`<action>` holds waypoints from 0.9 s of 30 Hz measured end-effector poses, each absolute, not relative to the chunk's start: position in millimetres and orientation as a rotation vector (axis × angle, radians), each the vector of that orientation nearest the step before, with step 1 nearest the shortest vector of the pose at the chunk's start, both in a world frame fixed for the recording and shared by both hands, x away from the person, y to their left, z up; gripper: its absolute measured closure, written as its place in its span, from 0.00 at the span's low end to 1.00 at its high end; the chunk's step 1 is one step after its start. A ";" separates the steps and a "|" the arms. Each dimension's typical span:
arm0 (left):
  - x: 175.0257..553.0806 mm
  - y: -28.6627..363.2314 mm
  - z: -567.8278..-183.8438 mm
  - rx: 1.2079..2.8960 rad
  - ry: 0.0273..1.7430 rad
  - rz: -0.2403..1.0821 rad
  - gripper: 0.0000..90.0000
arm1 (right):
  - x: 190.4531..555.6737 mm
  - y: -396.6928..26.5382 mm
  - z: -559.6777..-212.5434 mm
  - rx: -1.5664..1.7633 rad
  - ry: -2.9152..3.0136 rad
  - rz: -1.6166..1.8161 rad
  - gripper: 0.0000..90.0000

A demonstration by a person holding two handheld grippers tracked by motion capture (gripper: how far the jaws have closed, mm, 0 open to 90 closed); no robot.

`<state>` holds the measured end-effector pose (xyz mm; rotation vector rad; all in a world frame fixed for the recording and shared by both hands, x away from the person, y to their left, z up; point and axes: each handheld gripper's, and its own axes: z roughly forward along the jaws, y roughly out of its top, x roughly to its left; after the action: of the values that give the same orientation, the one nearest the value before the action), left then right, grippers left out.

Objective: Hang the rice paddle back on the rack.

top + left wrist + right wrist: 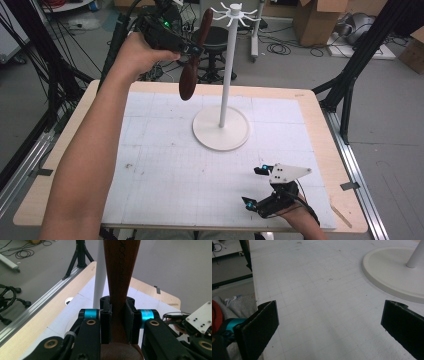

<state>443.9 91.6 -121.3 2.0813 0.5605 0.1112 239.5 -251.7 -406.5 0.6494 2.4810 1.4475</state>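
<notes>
Left gripper view shows my left gripper (119, 315) clamped on the wooden spoon's (121, 272) handle, raised at ten o'clock from the white stand (221, 131). My right gripper (329, 322) rests wide open, empty, at five o'clock on the mat (312, 290).

left gripper (119, 322): black jaws, cyan sleeves, brass screws; right gripper (258, 186): grey three-cornered plate

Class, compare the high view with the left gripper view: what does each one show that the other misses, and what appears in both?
High view alone: the stand's hooked top and round base, and the forearm raising the left claw. Left gripper view alone: that claw's pads pressed on the wooden spoon's handle, and lettering on the wood. Both: the spoon, the stand's white pole, the table and the right claw.
</notes>
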 end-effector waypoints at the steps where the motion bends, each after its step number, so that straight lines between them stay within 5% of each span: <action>1: 444.2 91.1 -121.6 2.082 0.564 0.108 0.86 | 239.4 -251.8 -406.6 0.651 2.482 1.447 0.01; 27: 453.1 73.2 -130.1 2.099 0.574 0.104 0.86 | 237.7 -252.7 -406.3 0.650 2.480 1.447 0.01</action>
<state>453.1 73.2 -130.1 2.0990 0.5740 0.1042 237.7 -252.7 -406.3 0.6497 2.4799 1.4467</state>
